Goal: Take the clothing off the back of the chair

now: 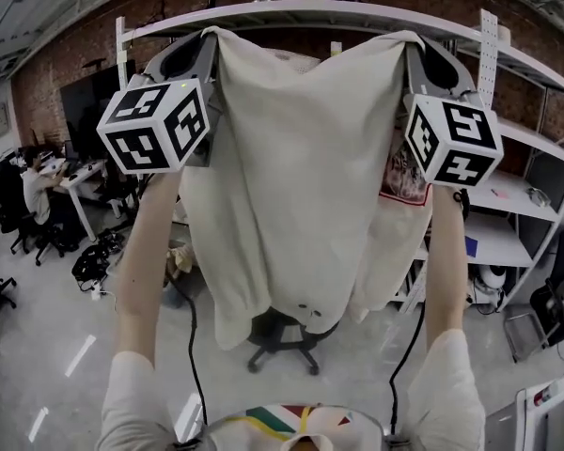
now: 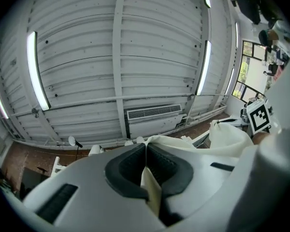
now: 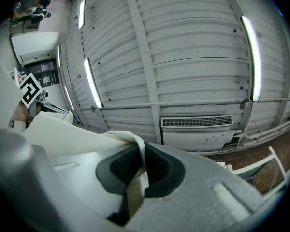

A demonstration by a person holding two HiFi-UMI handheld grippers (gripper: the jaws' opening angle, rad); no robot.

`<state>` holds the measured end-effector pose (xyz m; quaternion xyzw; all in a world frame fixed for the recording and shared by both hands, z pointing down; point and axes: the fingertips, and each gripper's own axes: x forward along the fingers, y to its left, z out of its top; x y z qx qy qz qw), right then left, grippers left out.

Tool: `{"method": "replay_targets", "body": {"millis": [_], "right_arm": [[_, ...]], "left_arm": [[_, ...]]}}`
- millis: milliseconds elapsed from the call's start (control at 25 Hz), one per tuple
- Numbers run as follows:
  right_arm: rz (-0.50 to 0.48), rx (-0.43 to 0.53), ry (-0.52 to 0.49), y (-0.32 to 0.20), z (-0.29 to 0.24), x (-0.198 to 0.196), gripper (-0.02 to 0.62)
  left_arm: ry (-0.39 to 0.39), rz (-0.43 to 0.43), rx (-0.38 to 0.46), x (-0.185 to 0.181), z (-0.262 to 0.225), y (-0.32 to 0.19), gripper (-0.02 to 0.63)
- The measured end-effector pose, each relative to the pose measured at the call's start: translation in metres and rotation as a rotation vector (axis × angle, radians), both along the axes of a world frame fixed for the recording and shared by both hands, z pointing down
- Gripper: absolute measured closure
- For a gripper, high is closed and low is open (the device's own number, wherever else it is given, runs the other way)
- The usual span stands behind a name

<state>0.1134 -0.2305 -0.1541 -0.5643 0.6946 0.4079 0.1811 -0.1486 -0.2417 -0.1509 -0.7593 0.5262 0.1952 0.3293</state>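
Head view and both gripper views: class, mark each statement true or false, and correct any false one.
1. The left gripper is shut on the garment. True.
2. The right gripper is open and empty. False: the right gripper is also shut on the garment.
3. The garment is dark blue. False: it is cream and hangs spread between the two grippers.
4. A black chair shows below the garment's hem. True.

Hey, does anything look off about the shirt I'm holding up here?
Two small dark specks sit near the lower edge of the shirt. I can't tell if they're stains or holes. Nothing else stands out.
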Motion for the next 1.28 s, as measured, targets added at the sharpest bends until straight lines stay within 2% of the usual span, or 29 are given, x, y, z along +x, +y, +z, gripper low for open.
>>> {"method": "replay_targets", "body": {"millis": [400, 600, 840, 1160, 1280], "right_arm": [[-0.109, -0.11, 0.001, 0.032, 0.092, -0.017, 0.588], [-0.086, -0.169, 0.029, 0.035, 0.149, -0.022, 0.588], [-0.072, -0.269, 0.023, 0.02, 0.217, -0.031, 0.587], [-0.032, -0.453, 0.072, -0.019, 0.317, -0.04, 0.586], [-0.02, -0.537, 0.054, -0.032, 0.352, -0.034, 0.586]], "left_arm": [[-0.031, 0.085, -0.07, 0.027, 0.087, 0.037, 0.592], [-0.096, -0.055, -0.028, 0.037, 0.149, 0.041, 0.592], [-0.054, -0.031, -0.16, 0.031, 0.215, 0.024, 0.592], [-0.035, -0.08, -0.308, 0.018, 0.309, -0.013, 0.592], [-0.023, -0.073, -0.36, 0.019, 0.337, -0.023, 0.592]]}}
